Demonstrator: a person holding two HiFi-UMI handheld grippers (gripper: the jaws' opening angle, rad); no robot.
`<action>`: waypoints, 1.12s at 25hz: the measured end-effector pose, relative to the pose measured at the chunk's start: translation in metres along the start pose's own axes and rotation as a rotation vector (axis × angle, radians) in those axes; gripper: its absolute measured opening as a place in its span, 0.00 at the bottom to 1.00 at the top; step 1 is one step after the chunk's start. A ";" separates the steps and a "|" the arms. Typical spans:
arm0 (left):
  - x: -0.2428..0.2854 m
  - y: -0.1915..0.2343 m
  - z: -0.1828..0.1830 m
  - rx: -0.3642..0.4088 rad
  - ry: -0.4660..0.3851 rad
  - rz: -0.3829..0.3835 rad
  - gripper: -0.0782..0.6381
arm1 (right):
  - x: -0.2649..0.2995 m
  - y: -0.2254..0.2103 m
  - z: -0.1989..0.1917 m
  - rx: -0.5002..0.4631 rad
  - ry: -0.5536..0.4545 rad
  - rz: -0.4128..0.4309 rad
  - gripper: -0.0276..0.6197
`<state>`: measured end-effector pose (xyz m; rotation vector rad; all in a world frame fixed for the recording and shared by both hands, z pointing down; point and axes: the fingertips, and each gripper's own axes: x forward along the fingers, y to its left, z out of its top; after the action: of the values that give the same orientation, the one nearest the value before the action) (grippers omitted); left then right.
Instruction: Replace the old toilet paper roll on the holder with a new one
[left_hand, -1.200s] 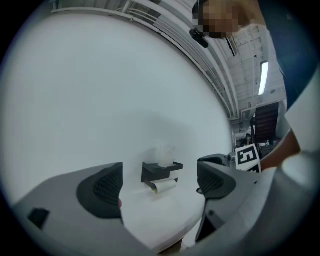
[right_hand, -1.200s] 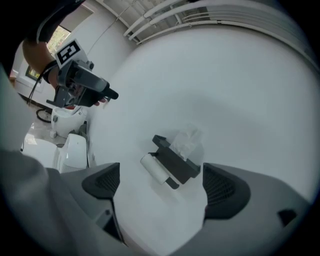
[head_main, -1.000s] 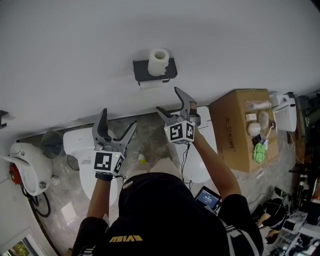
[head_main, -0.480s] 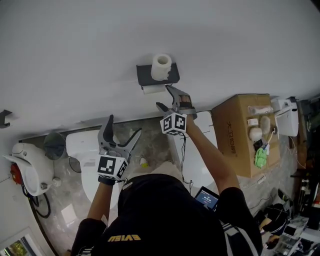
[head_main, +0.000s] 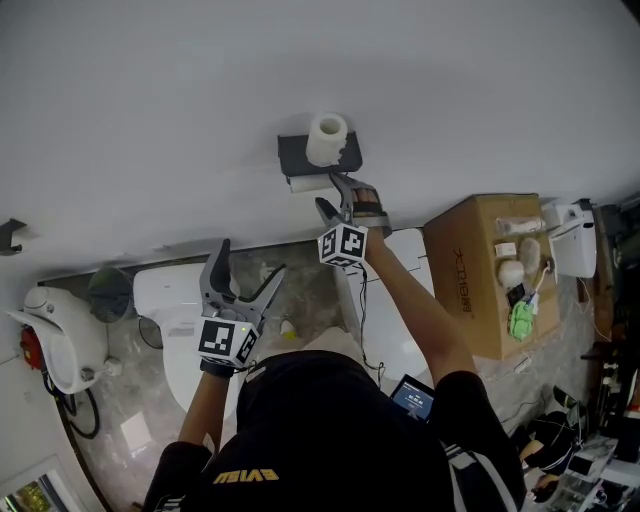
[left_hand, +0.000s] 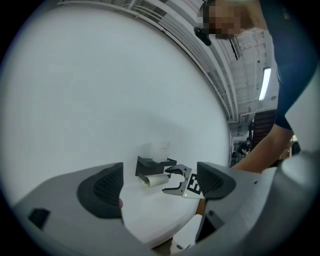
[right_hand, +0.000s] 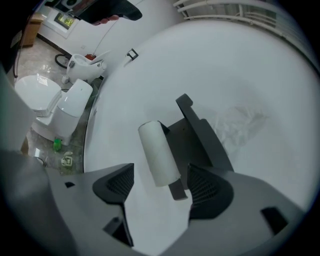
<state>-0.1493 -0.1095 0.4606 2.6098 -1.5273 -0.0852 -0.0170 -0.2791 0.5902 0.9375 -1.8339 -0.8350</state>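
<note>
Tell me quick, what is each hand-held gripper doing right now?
Left hand-held gripper: open, empty.
Right hand-held gripper: open, jaws just been closing around the old roll end, pads not yet pressing it.

Slim white old roll (right_hand: 157, 152) hangs on holder (right_hand: 200, 137), new roll (head_main: 327, 138) atop.

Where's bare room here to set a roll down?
Bare: the shelf strip left of the new roll, and the left half of the cardboard box. Crowded: its cluttered right end, and under the shelf around the old roll.
</note>
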 end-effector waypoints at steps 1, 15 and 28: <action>0.000 -0.001 -0.001 0.000 0.003 -0.002 0.77 | 0.001 -0.002 -0.001 0.002 0.007 -0.007 0.55; -0.011 0.007 0.000 0.000 -0.006 0.014 0.77 | 0.004 -0.013 -0.010 -0.014 0.064 -0.056 0.33; -0.017 0.008 -0.001 -0.005 -0.009 0.026 0.77 | -0.004 -0.016 -0.017 -0.030 0.079 -0.080 0.30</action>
<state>-0.1647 -0.0989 0.4622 2.5882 -1.5621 -0.0978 0.0036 -0.2864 0.5813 1.0162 -1.7213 -0.8595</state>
